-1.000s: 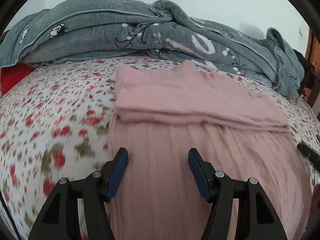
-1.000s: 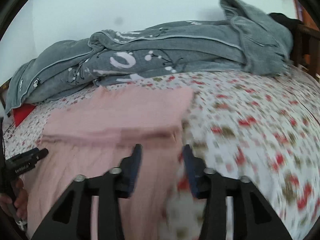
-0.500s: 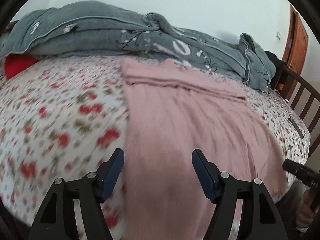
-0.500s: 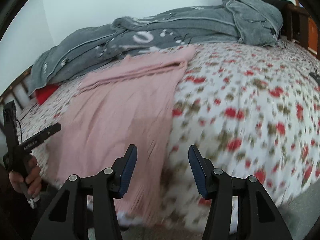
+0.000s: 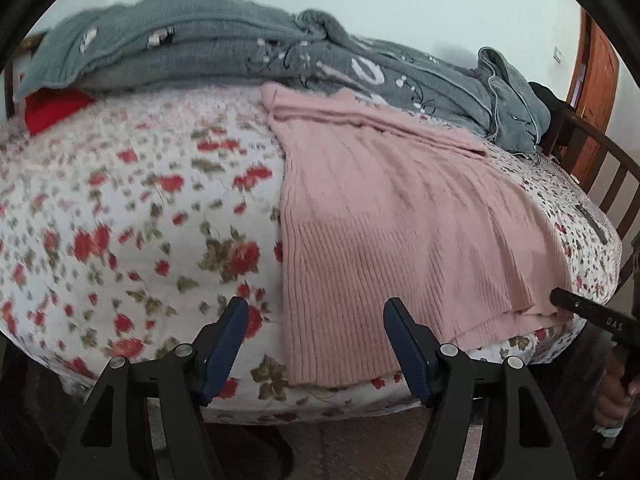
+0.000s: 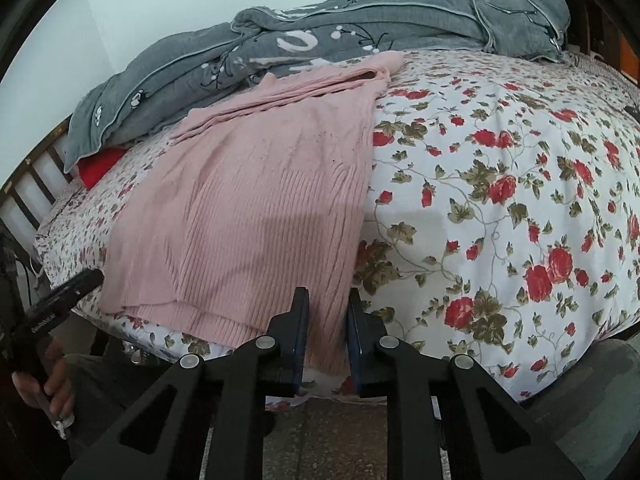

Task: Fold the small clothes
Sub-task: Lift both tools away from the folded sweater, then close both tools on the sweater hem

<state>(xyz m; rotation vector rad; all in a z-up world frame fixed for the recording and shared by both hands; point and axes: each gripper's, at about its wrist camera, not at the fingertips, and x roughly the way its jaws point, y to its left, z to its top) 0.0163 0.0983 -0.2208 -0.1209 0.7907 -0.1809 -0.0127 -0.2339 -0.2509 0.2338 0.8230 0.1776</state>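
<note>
A pink ribbed knit garment lies flat on the floral bedspread, its far end folded over, its hem at the near bed edge. My left gripper is open and empty, its jaws on either side of the garment's near left hem corner. In the right wrist view the garment reaches the bed edge, and my right gripper is nearly closed with the right hem corner between its jaws. The other gripper shows at each view's edge.
A crumpled grey quilt lies along the far side of the bed against the wall. A red item sits at the far left. A wooden bed rail stands at the right. The floor is below the near edge.
Both grippers pulled back from over the garment to its hem at the near bed edge. The right gripper's jaws narrowed onto the right hem corner.
</note>
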